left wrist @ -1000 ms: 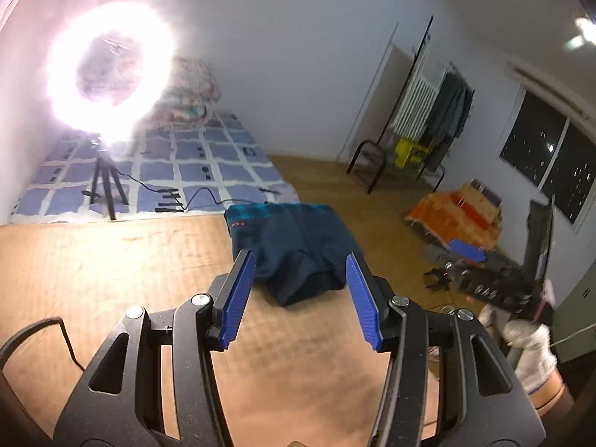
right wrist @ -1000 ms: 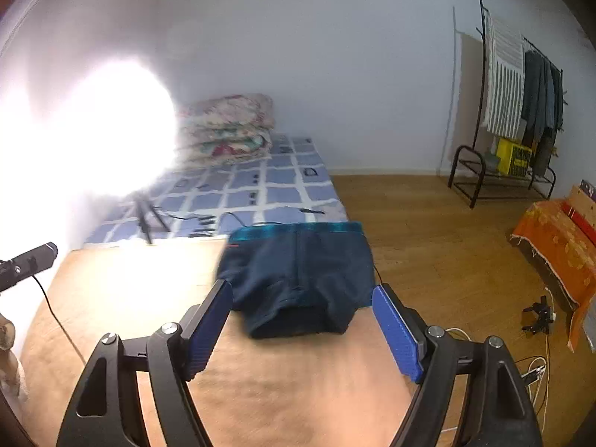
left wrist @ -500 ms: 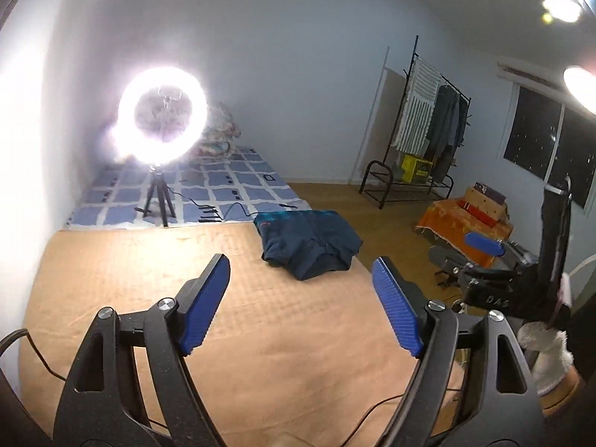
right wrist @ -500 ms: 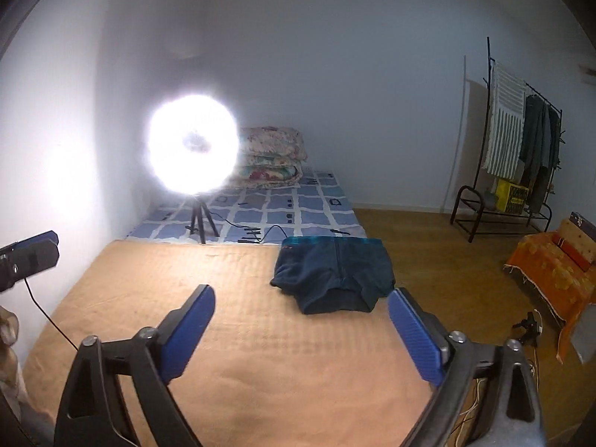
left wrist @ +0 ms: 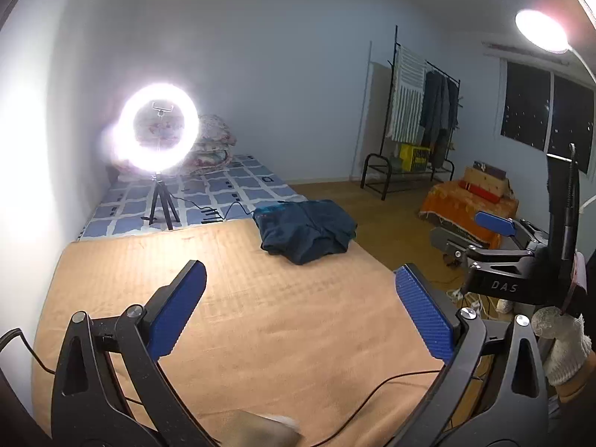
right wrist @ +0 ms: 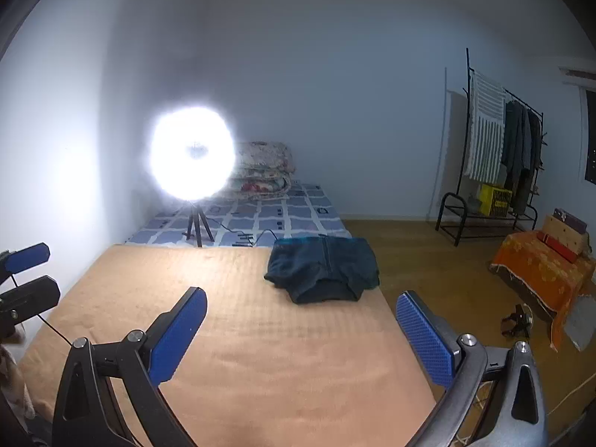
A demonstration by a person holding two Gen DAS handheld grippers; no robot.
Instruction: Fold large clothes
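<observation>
A dark blue garment [left wrist: 307,229] lies folded into a compact bundle at the far right corner of the tan blanket-covered table [left wrist: 242,305]; it also shows in the right wrist view [right wrist: 324,268]. My left gripper [left wrist: 298,309] is open and empty, held well back from the garment above the table's near part. My right gripper [right wrist: 300,327] is open and empty, likewise far short of the garment. The right gripper shows from the side at the right of the left wrist view [left wrist: 495,238].
A bright ring light on a tripod [left wrist: 160,138] stands on a blue checked mattress [left wrist: 208,193] beyond the table. A clothes rack [left wrist: 421,119] stands by the far wall. An orange-covered heap [left wrist: 469,201] and cables lie on the wooden floor at right.
Both grippers have pulled back and up from the folded garment, which now lies far ahead. The left jaws have opened wider. The garment has not moved.
</observation>
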